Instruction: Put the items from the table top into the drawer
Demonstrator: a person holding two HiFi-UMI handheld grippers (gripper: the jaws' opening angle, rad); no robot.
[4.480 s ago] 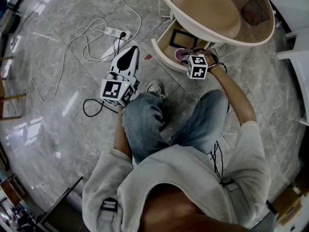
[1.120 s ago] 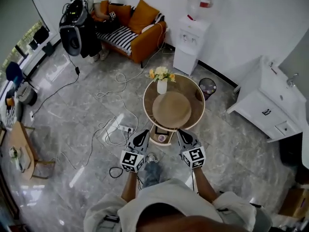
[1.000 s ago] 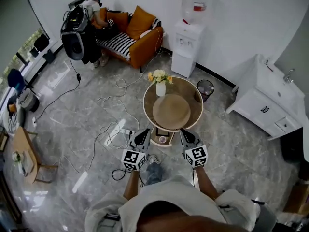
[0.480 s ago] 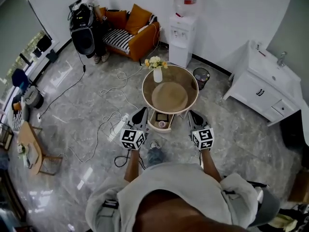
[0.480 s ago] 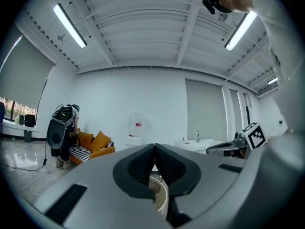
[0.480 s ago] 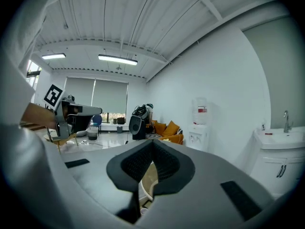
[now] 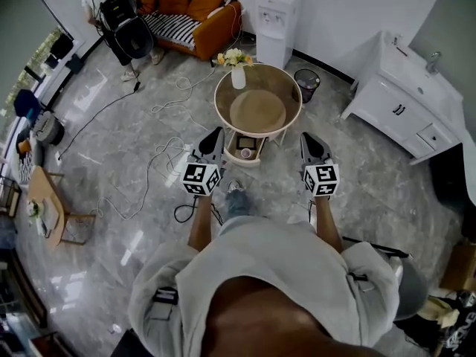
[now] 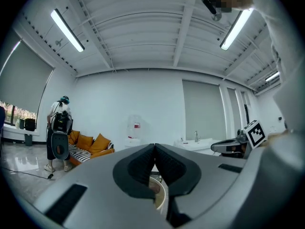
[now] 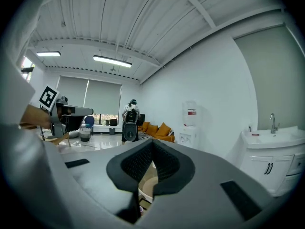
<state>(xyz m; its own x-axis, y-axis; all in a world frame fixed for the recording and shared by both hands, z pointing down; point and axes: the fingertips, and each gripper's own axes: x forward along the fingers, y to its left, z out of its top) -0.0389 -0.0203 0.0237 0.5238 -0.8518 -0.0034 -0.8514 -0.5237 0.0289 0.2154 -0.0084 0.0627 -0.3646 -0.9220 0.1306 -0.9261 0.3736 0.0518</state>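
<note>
Left tool (image 7: 216, 134) and right tool (image 7: 306, 138) are pressed together, each empty. The drawer (image 7: 232, 155) is seen open beneath the round surface (image 7: 219, 104), seemingly holding a cup (image 7: 246, 153).

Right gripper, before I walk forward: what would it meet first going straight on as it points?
Probably nothing nearby: the shut right gripper aims above the round table, toward the orange sofa; depth is unclear.
</note>
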